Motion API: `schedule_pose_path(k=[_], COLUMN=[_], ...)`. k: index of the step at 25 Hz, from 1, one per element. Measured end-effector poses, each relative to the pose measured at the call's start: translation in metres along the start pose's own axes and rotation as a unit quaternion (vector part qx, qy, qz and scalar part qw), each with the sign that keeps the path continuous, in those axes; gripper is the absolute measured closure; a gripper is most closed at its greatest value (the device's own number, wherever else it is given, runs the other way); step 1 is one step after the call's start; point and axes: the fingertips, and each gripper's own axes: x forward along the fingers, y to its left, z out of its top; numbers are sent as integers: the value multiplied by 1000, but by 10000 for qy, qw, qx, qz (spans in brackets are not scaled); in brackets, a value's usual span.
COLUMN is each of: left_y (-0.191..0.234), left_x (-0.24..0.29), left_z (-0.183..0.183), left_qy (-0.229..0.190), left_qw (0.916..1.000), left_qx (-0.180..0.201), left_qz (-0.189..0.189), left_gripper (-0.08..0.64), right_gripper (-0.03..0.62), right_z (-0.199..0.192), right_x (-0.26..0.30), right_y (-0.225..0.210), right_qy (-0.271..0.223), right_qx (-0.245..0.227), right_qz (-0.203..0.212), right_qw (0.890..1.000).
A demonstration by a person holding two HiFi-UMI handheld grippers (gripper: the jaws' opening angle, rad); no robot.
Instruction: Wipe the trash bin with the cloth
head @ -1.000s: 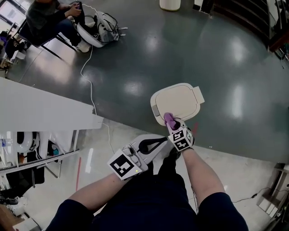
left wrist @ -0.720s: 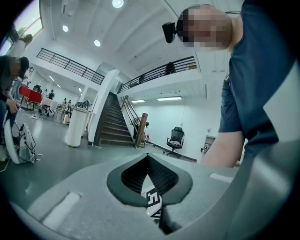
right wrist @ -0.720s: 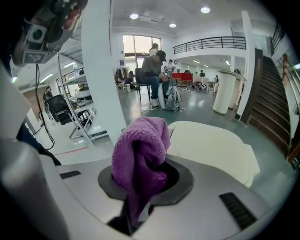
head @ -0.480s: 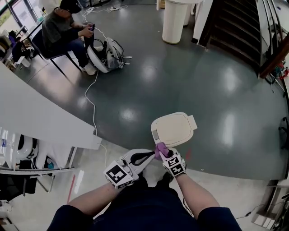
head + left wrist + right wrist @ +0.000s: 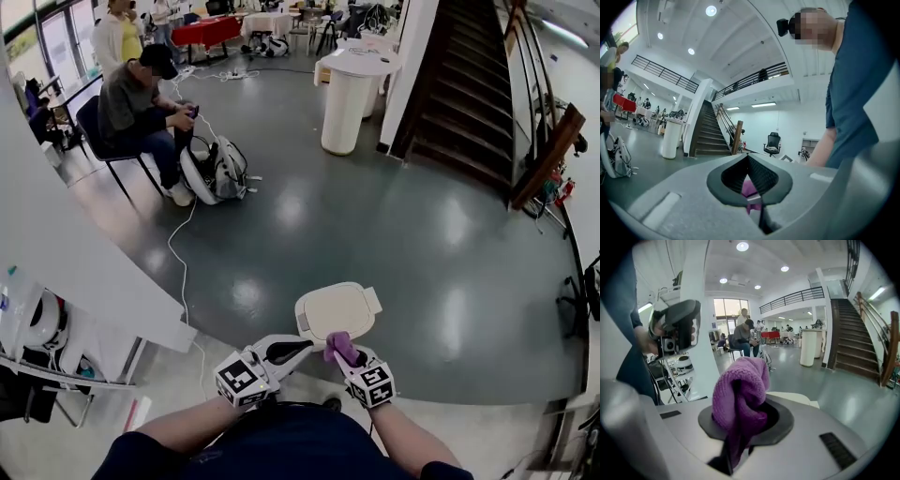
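head view: the trash bin, with its cream plastic lid of rounded-square shape shut, stands on the dark grey glossy floor just ahead of the person. the right gripper is at the lid's near edge, clamped on a purple knitted cloth that bunches up above its tip. the left gripper points at the cloth from the left, its tip just beside it. farther off, a seated person in dark clothes is on a black chair, with a grey and white backpack on the floor beside them. a white cylindrical column stands near a dark staircase.

left gripper view: the left gripper has its ribbed black pads pressed together. a sliver of the cloth shows in the gap low between them; whether it is pinched there cannot be told.

right gripper view: the right gripper is closed tight on the cloth, which stands up in a folded lump and covers the pads. the bin's cream lid lies just beyond.
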Motion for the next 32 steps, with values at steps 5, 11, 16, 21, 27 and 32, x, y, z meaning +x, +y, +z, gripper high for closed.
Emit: schedule_pose_path(k=[5,11,16,21,27,32], left_y=[-20,-37,-53,-68,-71,-74], left_x=[9,18,21,26,28,29], left_z=[-1,5,4,-1,-3,-1], left_qy=[45,28,36,101,118,111], left_qw=[9995,9988,9979,9968,9961,9959], left_qx=[56,108,138,160,255,285], left_qz=[-297,-483,-628,-775,-834,-847], left_gripper=[561,561,561,561,561,561], right_gripper=[517,517,517,517,517,517], right_z=[36,74,100,107,103,101], right_x=[-38,-71,-93,-107,-108,-111], right_y=[9,23,38,41,40,39], right_qy=[-561,-1131,-1496,-1691,-1703,-1729], right_qx=[47,210,267,232,139,144], right_qz=[4,123,223,146,104,75], right_qw=[9984,9933,9881,9852,9852,9848])
